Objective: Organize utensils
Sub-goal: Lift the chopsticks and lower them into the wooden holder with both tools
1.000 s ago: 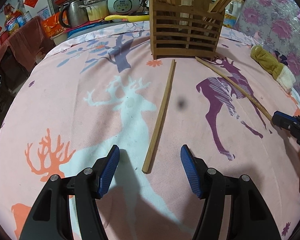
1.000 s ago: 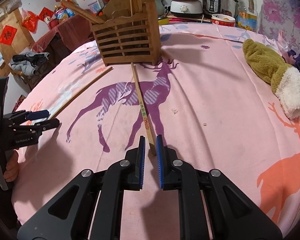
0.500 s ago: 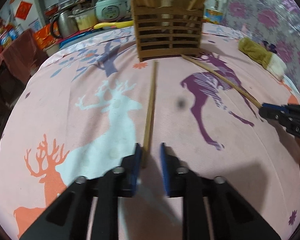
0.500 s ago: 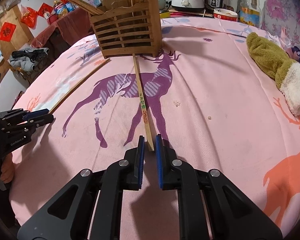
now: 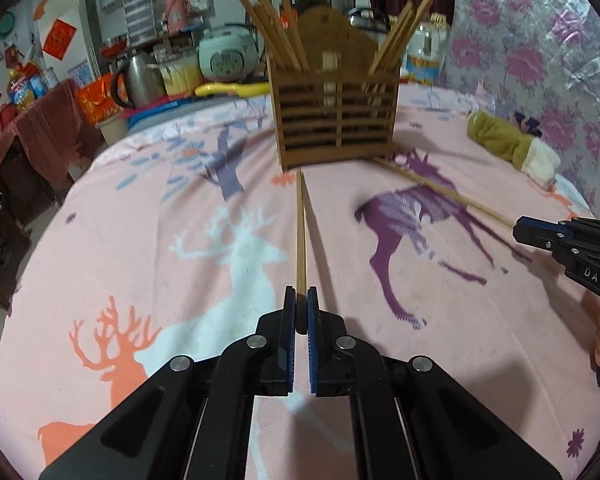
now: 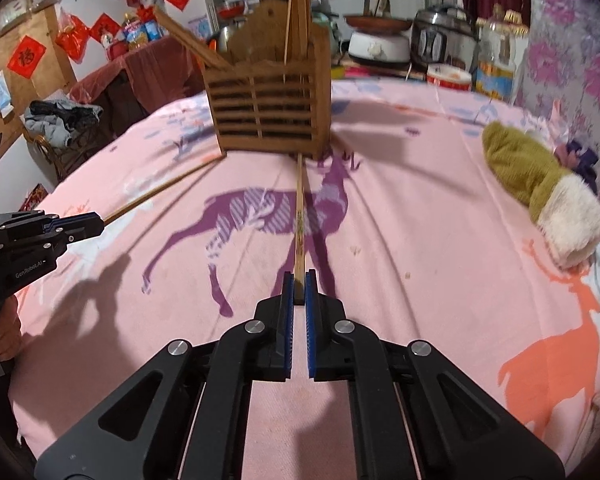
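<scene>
A wooden slatted utensil holder [image 5: 334, 120] with several chopsticks stands at the far middle of the pink deer-print cloth [image 5: 140, 240]; it also shows in the right wrist view [image 6: 268, 112]. My left gripper [image 5: 301, 295] is shut on the near end of a wooden chopstick [image 5: 300, 232] that points at the holder. My right gripper [image 6: 299, 280] is shut on the near end of another chopstick [image 6: 300, 216], which also reaches to the holder's base. Each gripper shows in the other's view: the right gripper [image 5: 536, 232] and the left gripper [image 6: 80, 224].
A green and white plush item [image 6: 540, 188] lies at the right on the cloth. Rice cookers, a kettle and bottles stand behind the table [image 5: 224, 60]. A chair with clothes [image 6: 60, 120] stands at the left.
My left gripper moved forward and closed from wide open onto the chopstick's end. My right gripper stayed shut on its chopstick. Both chopsticks now line up with the grippers and point at the holder.
</scene>
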### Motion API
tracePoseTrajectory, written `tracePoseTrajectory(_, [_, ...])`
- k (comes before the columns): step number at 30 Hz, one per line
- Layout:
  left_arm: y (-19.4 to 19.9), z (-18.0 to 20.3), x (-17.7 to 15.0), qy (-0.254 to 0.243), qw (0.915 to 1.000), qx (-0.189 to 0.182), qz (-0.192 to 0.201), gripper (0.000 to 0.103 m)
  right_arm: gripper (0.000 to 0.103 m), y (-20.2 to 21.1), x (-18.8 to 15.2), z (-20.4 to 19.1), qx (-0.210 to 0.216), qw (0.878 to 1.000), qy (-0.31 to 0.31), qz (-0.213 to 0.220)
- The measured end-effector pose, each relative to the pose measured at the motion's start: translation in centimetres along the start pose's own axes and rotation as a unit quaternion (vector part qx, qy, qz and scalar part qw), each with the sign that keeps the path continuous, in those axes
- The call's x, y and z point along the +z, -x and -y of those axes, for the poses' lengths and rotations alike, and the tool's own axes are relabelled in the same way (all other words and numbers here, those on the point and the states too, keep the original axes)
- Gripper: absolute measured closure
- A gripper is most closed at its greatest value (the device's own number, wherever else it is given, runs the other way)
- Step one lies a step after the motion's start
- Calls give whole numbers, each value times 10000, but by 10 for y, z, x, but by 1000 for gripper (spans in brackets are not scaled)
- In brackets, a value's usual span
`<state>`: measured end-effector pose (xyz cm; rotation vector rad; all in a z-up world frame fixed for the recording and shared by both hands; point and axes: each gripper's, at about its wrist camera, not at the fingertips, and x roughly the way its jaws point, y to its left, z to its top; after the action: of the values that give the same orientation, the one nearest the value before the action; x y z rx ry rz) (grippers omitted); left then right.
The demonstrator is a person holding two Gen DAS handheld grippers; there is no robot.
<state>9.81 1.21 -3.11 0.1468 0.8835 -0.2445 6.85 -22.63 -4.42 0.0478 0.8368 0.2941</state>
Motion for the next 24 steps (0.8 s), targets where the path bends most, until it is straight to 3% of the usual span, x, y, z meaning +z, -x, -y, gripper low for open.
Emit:
tracePoseTrajectory(7, [20, 4, 7, -7, 9987, 118, 488, 97, 97, 25, 6, -1, 107, 9986, 51, 515])
tracePoseTrajectory(11, [20, 4, 6, -24, 9986, 129, 513, 97, 84, 15, 4, -6, 138, 9995, 192, 210])
tracePoseTrajectory(18, [20, -1, 4, 57, 9988, 128, 478, 97, 83, -23, -7, -5, -84, 9975, 205, -674])
tracePoseTrajectory(20, [19, -1, 4, 51, 9988, 134, 471, 97, 95, -28, -10, -5, -31, 9967, 196, -787])
tracePoseTrajectory(24, [20, -2, 4, 70, 9988, 142, 473, 97, 97, -15, -9, -8, -66, 9984, 264, -492])
